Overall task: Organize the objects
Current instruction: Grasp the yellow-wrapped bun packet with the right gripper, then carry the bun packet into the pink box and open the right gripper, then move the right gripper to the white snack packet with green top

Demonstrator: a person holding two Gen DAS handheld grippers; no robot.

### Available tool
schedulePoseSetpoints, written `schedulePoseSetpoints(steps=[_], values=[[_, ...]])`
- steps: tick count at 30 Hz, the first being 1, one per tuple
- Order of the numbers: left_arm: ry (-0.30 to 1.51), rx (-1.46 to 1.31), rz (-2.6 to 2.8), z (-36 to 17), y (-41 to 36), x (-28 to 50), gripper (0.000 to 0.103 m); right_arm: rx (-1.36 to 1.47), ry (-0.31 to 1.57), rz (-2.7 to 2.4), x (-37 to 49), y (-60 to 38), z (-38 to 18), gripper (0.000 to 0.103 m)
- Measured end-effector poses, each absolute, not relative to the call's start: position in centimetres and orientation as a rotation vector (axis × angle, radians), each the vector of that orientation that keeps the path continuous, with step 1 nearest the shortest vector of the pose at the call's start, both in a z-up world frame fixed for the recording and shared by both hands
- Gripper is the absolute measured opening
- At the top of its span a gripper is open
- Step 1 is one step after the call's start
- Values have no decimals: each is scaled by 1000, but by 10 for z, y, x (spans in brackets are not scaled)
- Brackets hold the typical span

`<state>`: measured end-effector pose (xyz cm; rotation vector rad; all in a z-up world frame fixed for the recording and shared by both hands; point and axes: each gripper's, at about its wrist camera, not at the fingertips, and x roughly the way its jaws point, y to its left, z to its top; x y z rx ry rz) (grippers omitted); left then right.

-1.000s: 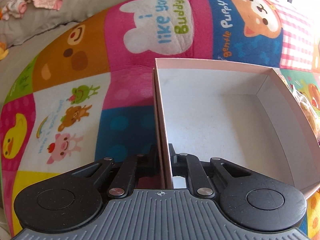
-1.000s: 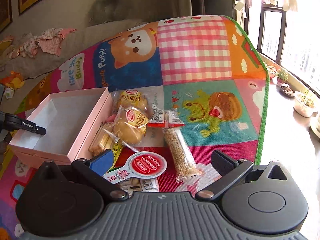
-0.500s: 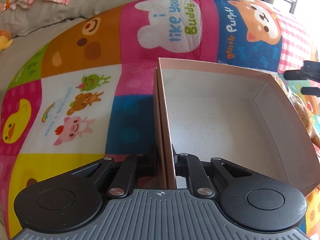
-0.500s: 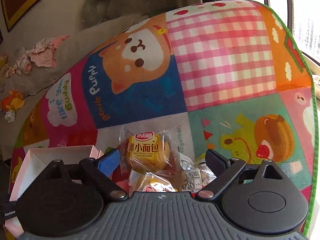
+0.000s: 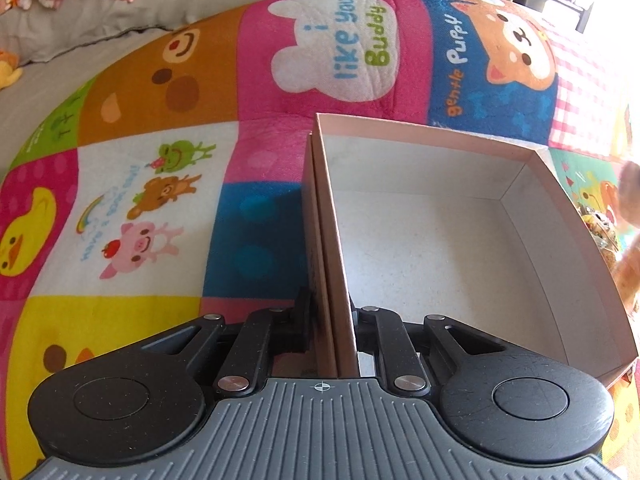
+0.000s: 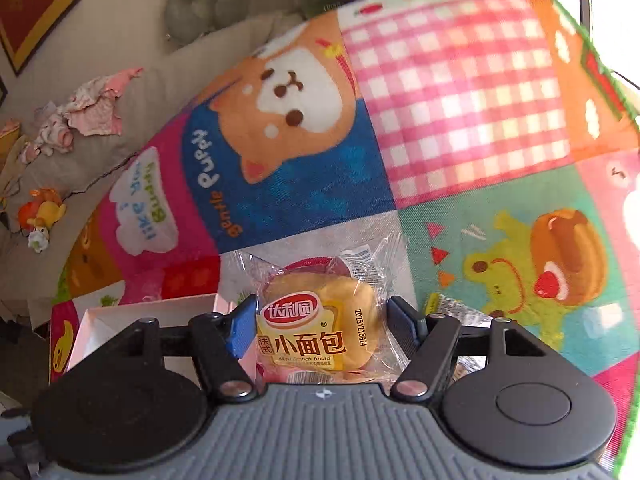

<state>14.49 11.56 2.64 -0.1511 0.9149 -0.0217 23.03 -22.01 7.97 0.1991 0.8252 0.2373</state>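
Bread pack (image 6: pixel 320 328) is sitting between the right tongs (image 6: pixel 320 320), clear wrapper with yellow label, bun inside. Tongs have just been closing in on it; blue left pad is touching the wrapper edge, right pad is at the wrapper's other edge, firm squeeze not clear. Pack is lying on the play mat (image 6: pixel 460 120), just right of the pink box (image 6: pixel 160 312), whose corner is showing at near left of the right wrist view. More wrapped snacks (image 6: pixel 444 304) are peeking out right of the pack.

Left tongs (image 5: pixel 328 320) are clamping shut on the box's (image 5: pixel 440 248) left wall, one finger outside, one inside. Box is standing open on the mat (image 5: pixel 160 120), white inside showing. Blurred snacks (image 5: pixel 604 232) are lying past its right wall. Clothes (image 6: pixel 92 112) and a small toy (image 6: pixel 42 216) are lying far left on a grey cushion.
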Motion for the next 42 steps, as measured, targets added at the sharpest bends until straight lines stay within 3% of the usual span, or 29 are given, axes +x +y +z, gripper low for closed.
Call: schedulePoseSetpoints(steps=[6, 14, 20, 21, 22, 23, 28, 42], values=[[905, -149, -70, 25, 107, 139, 16, 89, 845, 353, 114, -220, 121, 69], [905, -169, -66, 26, 107, 135, 17, 59, 1058, 590, 26, -163, 95, 69], [906, -195, -67, 25, 109, 132, 18, 126, 855, 670, 37, -128, 135, 70], [907, -198, -64, 25, 109, 132, 18, 152, 786, 662, 46, -125, 147, 75], [907, -201, -60, 25, 109, 132, 17, 169, 708, 639, 60, -120, 160, 86], [907, -203, -57, 25, 109, 131, 17, 185, 664, 619, 73, -117, 170, 89], [902, -205, -51, 25, 108, 129, 17, 275, 585, 590, 106, -136, 191, 90], [897, -231, -24, 25, 108, 125, 17, 0, 684, 70, 44, -247, 67, 94]])
